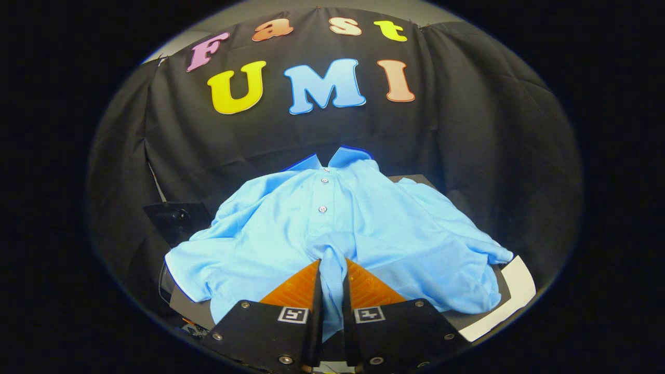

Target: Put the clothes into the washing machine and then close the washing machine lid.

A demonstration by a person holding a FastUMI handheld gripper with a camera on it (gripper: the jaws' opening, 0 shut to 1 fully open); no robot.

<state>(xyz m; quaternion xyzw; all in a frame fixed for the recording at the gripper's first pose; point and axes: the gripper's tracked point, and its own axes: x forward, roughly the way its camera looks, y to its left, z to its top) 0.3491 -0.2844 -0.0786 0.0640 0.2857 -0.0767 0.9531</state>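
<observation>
between the fingers of the hand-held gripper (331,270), a pinched fold of light blue shirt (332,228), clamped from both sides

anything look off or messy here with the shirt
Nothing damaged or spilled. The light blue shirt lies spread and rumpled rather than flat, one sleeve trailing over a white-edged board. The gripper is shut on a pinched fold of its lower hem, which bunches the cloth there.
</observation>
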